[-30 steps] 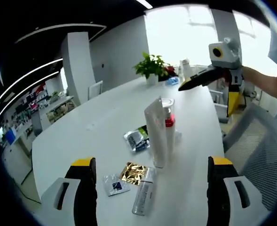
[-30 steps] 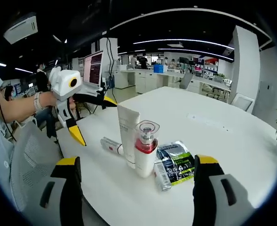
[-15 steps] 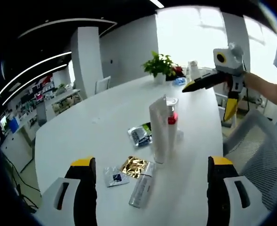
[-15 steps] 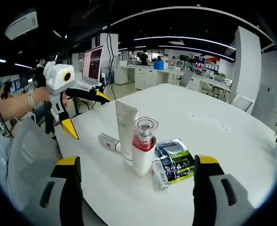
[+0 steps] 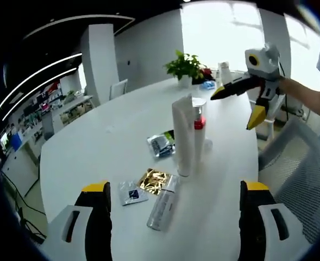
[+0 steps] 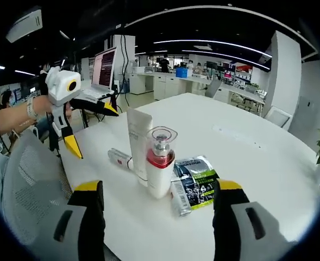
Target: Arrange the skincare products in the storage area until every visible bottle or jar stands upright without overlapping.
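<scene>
White tube (image 5: 182, 136) and bottle (image 5: 198, 130) already stand mid-table (image 5: 94, 147) in the left gripper view, but a vial (image 5: 163, 209) lies flat, so left gripper (image 5: 176, 217) hangs spread, empty. Right gripper view: right gripper (image 6: 158, 217) likewise wide open, facing the bottle (image 6: 160, 163).

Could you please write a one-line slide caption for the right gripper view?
Open right gripper faces an upright white tube and pump bottle on the white table.

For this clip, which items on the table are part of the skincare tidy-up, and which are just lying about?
Job items:
white upright tube
clear-capped white bottle with red band
silver tube lying flat
small tube beside the green sachet
white-and-red tube lying behind

Just lying about:
green-black sachet
gold foil sachet
clear sachet
potted plant
</scene>
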Motion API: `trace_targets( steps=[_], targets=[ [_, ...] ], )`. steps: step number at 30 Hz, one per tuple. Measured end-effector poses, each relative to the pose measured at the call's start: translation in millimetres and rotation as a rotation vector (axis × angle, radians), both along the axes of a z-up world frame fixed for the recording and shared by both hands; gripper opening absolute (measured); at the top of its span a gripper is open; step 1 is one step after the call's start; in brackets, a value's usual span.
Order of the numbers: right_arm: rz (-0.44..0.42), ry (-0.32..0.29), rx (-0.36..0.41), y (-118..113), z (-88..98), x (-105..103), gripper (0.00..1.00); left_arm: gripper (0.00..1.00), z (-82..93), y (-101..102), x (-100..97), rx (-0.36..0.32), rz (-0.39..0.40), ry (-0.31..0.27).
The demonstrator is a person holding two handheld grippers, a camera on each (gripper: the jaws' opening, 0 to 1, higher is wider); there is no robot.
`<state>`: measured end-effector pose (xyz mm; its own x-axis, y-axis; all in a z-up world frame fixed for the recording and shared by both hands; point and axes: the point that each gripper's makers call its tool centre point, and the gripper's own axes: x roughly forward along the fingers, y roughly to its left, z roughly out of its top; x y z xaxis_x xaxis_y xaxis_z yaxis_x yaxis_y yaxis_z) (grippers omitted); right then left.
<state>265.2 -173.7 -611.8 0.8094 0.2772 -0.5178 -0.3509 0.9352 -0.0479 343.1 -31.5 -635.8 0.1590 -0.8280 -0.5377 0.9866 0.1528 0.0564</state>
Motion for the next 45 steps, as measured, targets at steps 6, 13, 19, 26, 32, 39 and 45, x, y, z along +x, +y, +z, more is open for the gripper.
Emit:
trace_targets(
  steps=[6, 13, 19, 26, 32, 39, 45],
  targets=[
    [0.027, 0.020, 0.010, 2.4, -5.8, -3.1, 0.59, 0.97, -12.9, -1.4, 3.9, 0.036, -0.007, 0.009],
    [0.046, 0.039, 0.041, 4.8, -10.6, -4.9, 0.43, 0.97, -27.0, -3.5, 4.0, 0.087, -0.030, 0.025],
    [0.058, 0.050, 0.060, 7.5, -14.0, -3.9, 0.35, 0.80, -39.4, -5.6, 6.2, 0.134, -0.052, 0.038],
    [0.071, 0.072, 0.070, 10.9, -18.1, -4.7, 0.30, 0.58, -56.3, -8.2, 15.6, 0.209, -0.065, -0.002],
    [0.071, 0.078, 0.087, 10.8, -18.6, -4.7, 0.27, 0.46, -75.2, -12.1, 23.0, 0.290, -0.081, -0.018],
    [0.073, 0.097, 0.104, 11.9, -21.1, -6.8, 0.25, 0.36, -94.1, -15.3, 27.2, 0.377, -0.112, -0.021],
    [0.071, 0.107, 0.114, 12.4, -22.7, -7.9, 0.24, 0.32, -105.3, -18.3, 27.9, 0.422, -0.128, -0.013]
  ],
)
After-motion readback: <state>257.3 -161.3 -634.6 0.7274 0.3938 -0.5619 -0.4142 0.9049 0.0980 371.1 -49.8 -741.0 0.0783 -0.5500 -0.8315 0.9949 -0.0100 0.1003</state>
